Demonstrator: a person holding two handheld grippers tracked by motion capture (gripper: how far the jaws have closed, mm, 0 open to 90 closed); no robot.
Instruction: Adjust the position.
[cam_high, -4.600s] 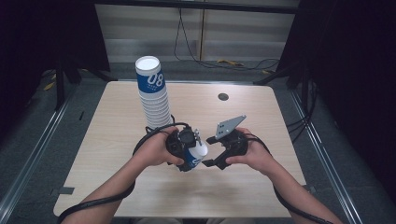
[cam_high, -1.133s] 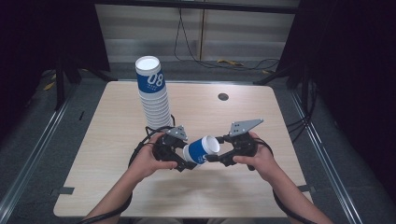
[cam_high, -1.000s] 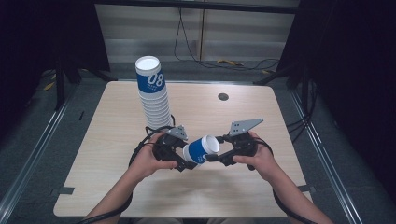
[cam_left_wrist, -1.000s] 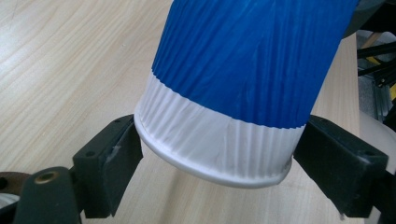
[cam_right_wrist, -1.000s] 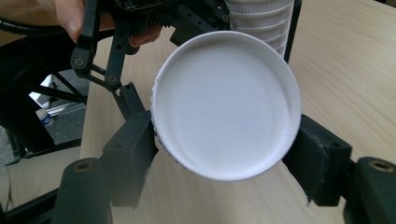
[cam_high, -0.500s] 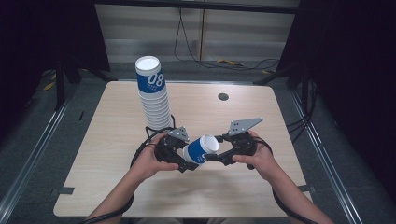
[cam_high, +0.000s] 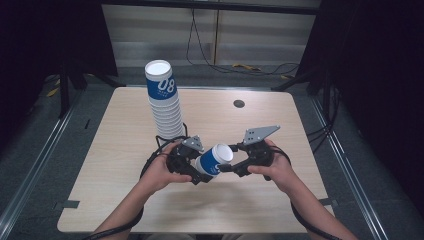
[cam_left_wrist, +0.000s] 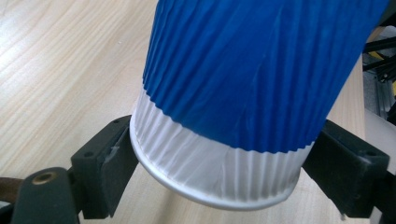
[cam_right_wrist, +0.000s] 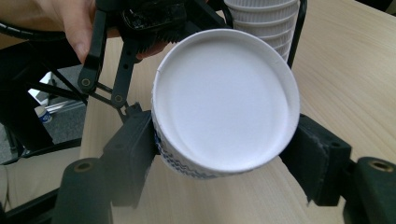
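A blue-and-white paper cup (cam_high: 215, 159) hangs on its side just above the table, between my two grippers. My left gripper (cam_high: 200, 171) has its pads pressed on either side of the cup's white-banded end (cam_left_wrist: 219, 172). My right gripper (cam_high: 226, 167) is shut on the other end, whose flat white disc (cam_right_wrist: 224, 102) faces its camera. In the right gripper view the left gripper (cam_right_wrist: 154, 18) and the hand holding it sit just behind the cup.
A tall stack of upturned matching cups (cam_high: 165, 105) stands just behind the left hand and leans a little; it also appears in the right gripper view (cam_right_wrist: 261, 18). The wooden table (cam_high: 115, 150) has a small dark round hole (cam_high: 239, 104) at the back right.
Since several seconds ago the cup has been raised and tipped onto its side and the grippers have drawn a little apart. Over the last second nothing has visibly moved.
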